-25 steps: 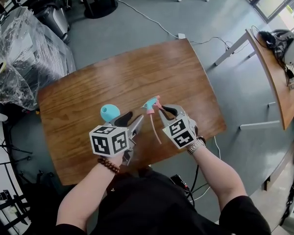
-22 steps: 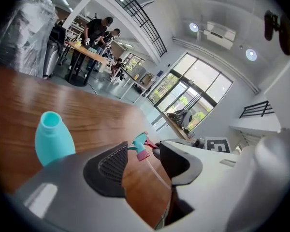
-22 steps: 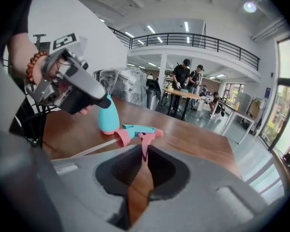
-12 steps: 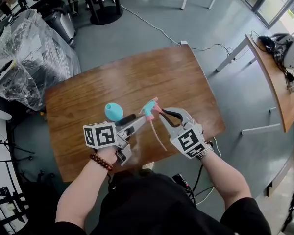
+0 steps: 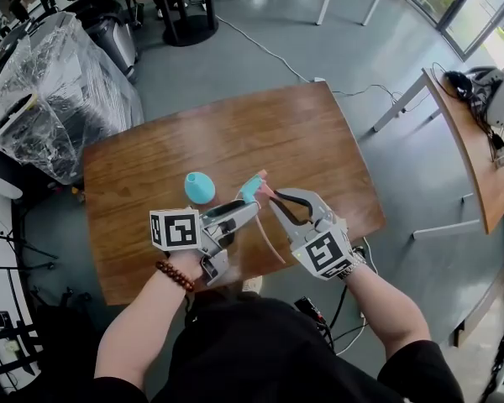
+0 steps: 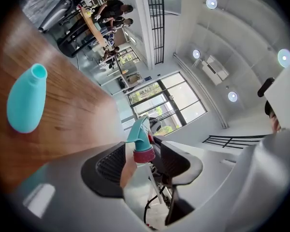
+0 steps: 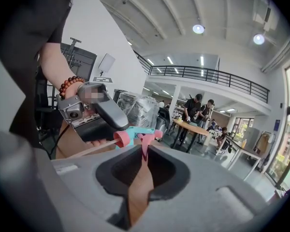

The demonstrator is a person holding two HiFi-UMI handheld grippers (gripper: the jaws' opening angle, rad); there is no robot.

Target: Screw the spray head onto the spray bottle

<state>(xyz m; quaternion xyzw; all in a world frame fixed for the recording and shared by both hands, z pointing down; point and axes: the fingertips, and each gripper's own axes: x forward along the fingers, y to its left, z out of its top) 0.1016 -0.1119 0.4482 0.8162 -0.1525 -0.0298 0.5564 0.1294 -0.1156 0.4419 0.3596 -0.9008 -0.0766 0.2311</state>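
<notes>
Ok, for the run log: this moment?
right gripper: shut on spray head | left gripper: jaws just closing around it, no grip | spray bottle: on table

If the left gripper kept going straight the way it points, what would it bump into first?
The spray head: it already stands between the left gripper's jaws, which have just been closing but seem not to press it. The right gripper holds it.
</notes>
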